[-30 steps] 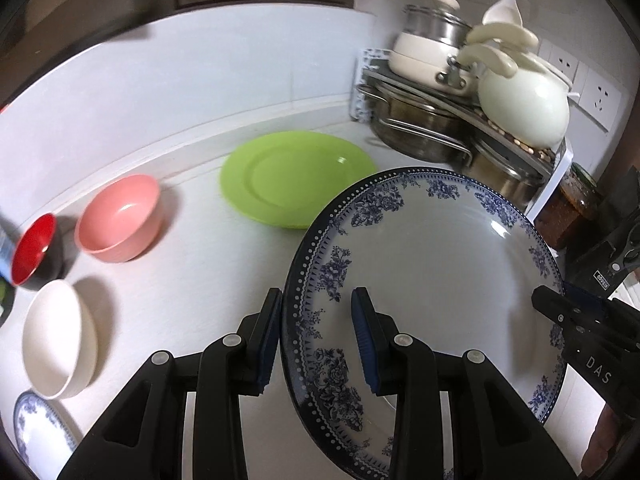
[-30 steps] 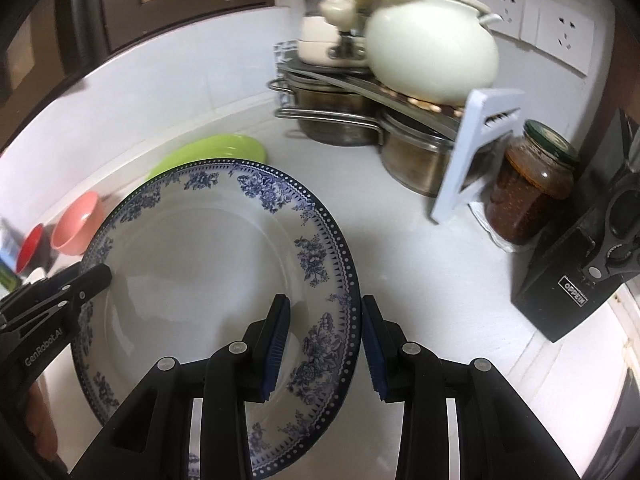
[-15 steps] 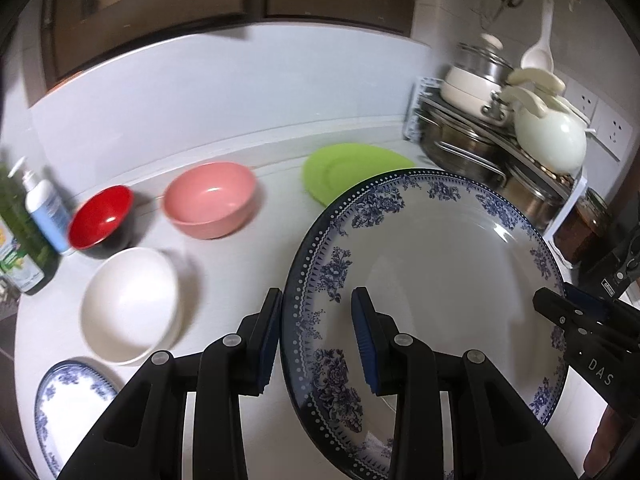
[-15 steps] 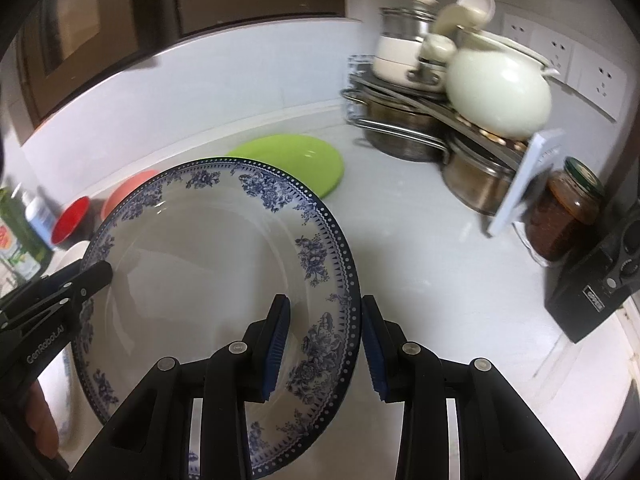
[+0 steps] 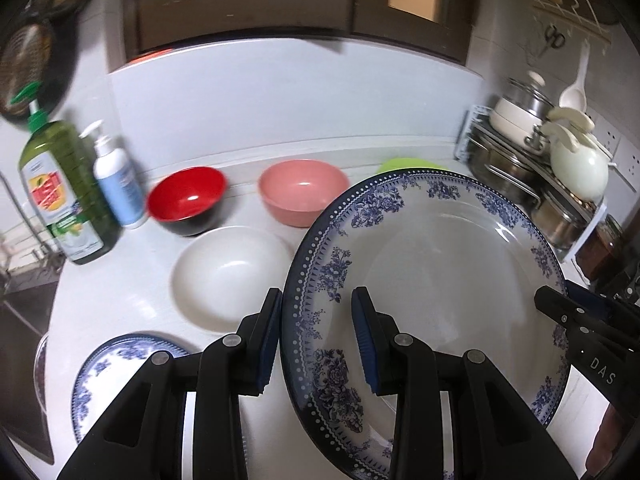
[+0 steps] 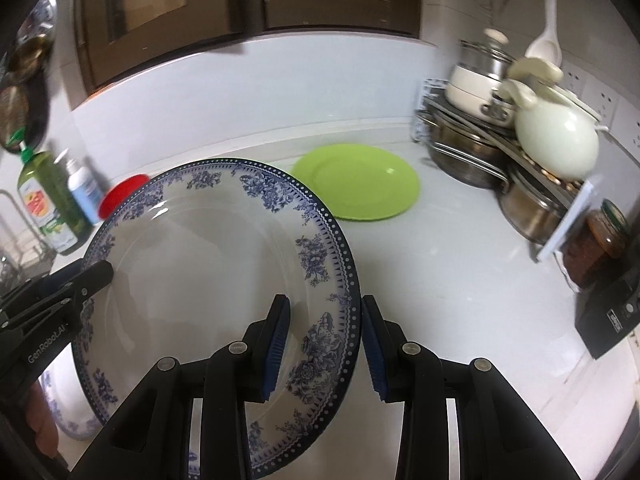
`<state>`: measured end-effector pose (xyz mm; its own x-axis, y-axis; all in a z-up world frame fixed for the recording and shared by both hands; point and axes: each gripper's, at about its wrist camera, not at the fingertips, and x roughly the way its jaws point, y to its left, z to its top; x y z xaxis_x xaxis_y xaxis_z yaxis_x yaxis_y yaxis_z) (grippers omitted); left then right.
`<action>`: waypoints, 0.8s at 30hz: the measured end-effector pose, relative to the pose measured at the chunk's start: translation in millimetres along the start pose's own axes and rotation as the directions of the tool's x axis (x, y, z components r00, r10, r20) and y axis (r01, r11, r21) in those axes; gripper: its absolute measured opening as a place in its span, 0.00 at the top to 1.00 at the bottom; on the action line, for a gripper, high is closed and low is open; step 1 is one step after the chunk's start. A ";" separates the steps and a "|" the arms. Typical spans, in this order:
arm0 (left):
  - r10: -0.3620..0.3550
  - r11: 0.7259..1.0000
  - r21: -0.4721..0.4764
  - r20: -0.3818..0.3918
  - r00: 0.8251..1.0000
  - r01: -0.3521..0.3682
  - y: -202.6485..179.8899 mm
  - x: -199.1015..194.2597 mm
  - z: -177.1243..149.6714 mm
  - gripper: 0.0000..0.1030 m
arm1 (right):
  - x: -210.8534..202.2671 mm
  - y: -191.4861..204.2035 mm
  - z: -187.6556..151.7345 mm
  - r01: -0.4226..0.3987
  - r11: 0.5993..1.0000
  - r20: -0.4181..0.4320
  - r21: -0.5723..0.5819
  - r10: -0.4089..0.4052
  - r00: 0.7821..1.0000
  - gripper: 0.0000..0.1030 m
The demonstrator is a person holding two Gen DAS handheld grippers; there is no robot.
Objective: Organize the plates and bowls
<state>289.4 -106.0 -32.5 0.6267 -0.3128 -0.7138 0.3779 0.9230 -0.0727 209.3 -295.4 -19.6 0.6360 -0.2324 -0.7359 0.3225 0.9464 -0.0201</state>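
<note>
A large blue-and-white floral plate [image 5: 440, 272] is held tilted above the white counter. My left gripper [image 5: 316, 312] is shut on its left rim, and my right gripper [image 6: 326, 316] is shut on its right rim [image 6: 200, 264]. Each gripper's black tip shows in the other's view at the far rim. Behind the plate stand a red bowl [image 5: 186, 196], a pink bowl [image 5: 302, 190] and a white bowl [image 5: 232, 272]. A smaller blue-patterned plate [image 5: 120, 376] lies at the lower left. A green plate [image 6: 358, 182] lies flat near the back wall.
A green soap bottle [image 5: 60, 192] and a white pump bottle [image 5: 116, 184] stand at the left near a sink edge. A rack of steel pots [image 6: 480, 148] with a cream pot [image 6: 556, 140] fills the right corner. Beside it are a jar [image 6: 600, 240] and a black box [image 6: 612, 320].
Both grippers have swung left and pulled back with the plate still clamped. The bowls and the bottles have come into view, and the green plate now sits further right.
</note>
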 end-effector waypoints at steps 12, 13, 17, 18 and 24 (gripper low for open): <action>0.108 0.988 -0.108 0.014 0.994 -0.106 70.1 -28.7 -18.5 0.66 | -0.7 67.7 4.5 -0.100 0.989 -0.003 -0.111 0.100 0.995 0.64; 0.116 0.987 -0.116 0.013 0.993 -0.114 75.3 -30.4 -19.8 0.66 | -0.6 73.0 4.7 -0.107 0.987 -0.005 -0.119 0.107 0.994 0.64; 0.150 0.978 -0.147 0.008 0.989 -0.147 95.5 -37.1 -24.3 0.66 | 0.6 96.7 6.3 -0.139 0.977 -0.012 -0.159 0.139 0.990 0.64; 0.162 0.975 -0.158 0.006 0.987 -0.159 101.6 -39.5 -25.9 0.66 | 0.9 103.1 6.4 -0.150 0.974 -0.015 -0.169 0.150 0.989 0.64; 0.225 0.953 -0.208 -0.006 0.974 -0.221 131.3 -51.4 -35.1 0.66 | 5.1 136.6 6.7 -0.216 0.952 -0.038 -0.218 0.213 0.976 0.64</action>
<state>283.0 39.2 -29.8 0.6912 -0.0961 -0.7163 0.0798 0.9952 -0.0565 261.2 -168.9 -21.5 0.6631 -0.0172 -0.7483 0.0170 0.9998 -0.0078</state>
